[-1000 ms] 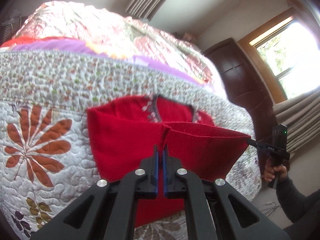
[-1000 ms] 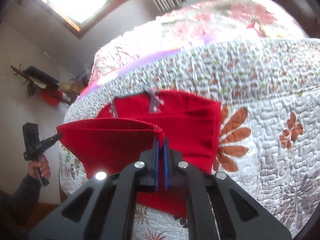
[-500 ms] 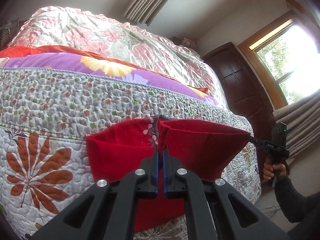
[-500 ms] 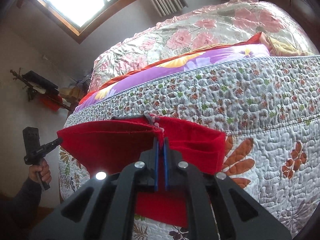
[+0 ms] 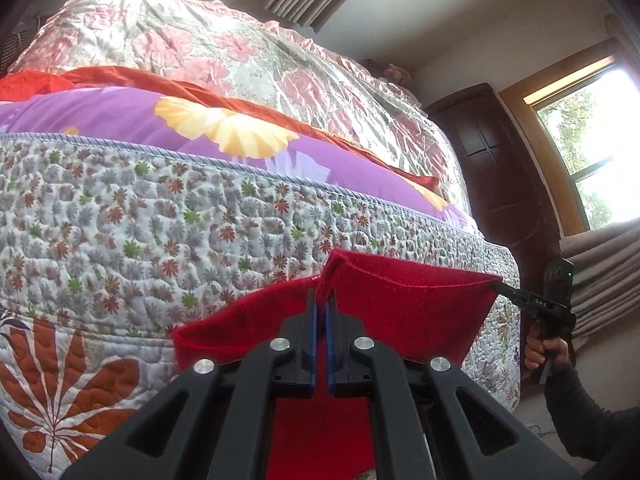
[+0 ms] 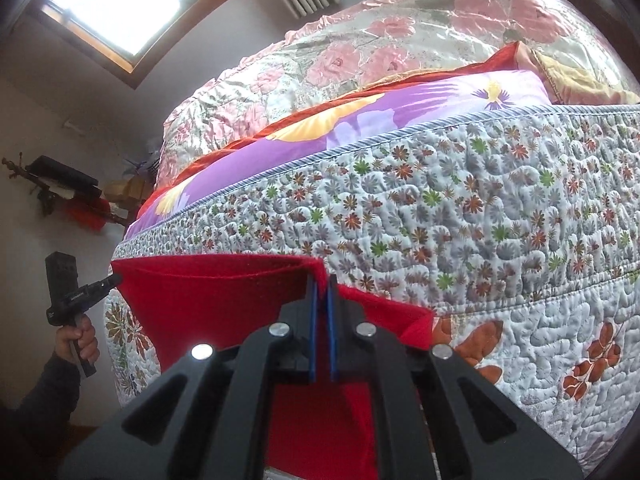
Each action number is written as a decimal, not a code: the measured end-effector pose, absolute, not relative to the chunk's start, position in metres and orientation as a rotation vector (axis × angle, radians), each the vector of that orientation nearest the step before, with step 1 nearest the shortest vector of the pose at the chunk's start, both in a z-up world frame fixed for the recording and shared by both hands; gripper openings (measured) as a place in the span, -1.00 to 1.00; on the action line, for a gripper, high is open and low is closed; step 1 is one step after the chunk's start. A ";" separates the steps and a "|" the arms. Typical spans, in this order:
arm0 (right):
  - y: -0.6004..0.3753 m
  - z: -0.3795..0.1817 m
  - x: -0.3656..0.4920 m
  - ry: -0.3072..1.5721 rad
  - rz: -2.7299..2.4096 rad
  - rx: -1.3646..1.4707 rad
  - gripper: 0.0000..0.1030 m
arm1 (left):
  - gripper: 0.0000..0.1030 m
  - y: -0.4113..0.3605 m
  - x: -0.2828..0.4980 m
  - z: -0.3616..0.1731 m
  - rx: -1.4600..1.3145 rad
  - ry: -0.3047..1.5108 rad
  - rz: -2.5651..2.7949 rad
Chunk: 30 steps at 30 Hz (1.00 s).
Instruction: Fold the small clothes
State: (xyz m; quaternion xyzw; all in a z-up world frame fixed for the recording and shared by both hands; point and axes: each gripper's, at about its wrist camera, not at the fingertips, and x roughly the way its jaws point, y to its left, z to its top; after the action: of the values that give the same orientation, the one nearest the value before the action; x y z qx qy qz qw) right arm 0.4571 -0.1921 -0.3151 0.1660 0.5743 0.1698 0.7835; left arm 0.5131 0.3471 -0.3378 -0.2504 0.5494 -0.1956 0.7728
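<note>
Beside a quilted bed [image 5: 120,216] near a window [image 5: 592,152], each hand-held gripper, left [image 5: 321,300] and right [image 6: 322,280], is clamped on a corner of the red garment [image 5: 408,312], stretched between them against the bed's side.

One red garment [image 5: 404,312] is seen, and two grippers: the left gripper [image 5: 321,300] and the right gripper [image 6: 321,280], each with two fingers. One quilted floral mattress [image 5: 160,220] is counted, with one purple flowered sheet [image 5: 120,116] and one pink floral bedspread [image 5: 224,52] on it. One window [image 5: 592,152] is shown in each view, and one dark wooden wardrobe [image 5: 500,184] in the left view.
</note>
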 end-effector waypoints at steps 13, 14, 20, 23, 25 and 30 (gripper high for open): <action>-0.186 -0.380 0.487 1.307 0.331 0.316 -0.88 | -0.87 0.359 0.542 -0.423 -0.571 1.317 -0.327; -0.187 -0.383 0.488 1.302 0.317 0.301 -0.73 | -0.81 0.360 0.543 -0.428 -0.580 1.324 -0.311; -0.189 -0.354 0.459 1.172 0.313 0.364 -0.47 | -0.50 0.354 0.516 -0.376 -0.578 1.117 -0.256; -0.175 -0.359 0.453 1.193 0.372 0.398 -0.47 | -0.47 0.316 0.507 -0.370 -0.565 1.112 -0.410; -0.167 -0.376 0.458 1.229 0.383 0.395 -0.47 | -0.49 0.299 0.512 -0.392 -0.540 1.183 -0.439; -0.183 -0.405 0.472 1.252 0.323 0.439 -0.81 | -0.78 0.304 0.518 -0.433 -0.525 1.264 -0.397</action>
State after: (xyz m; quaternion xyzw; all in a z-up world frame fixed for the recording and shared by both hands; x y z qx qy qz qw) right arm 0.4724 -0.1830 -0.4047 0.2028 0.5787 0.1492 0.7757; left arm 0.5178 0.3039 -0.4326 -0.2410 0.5797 -0.1819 0.7568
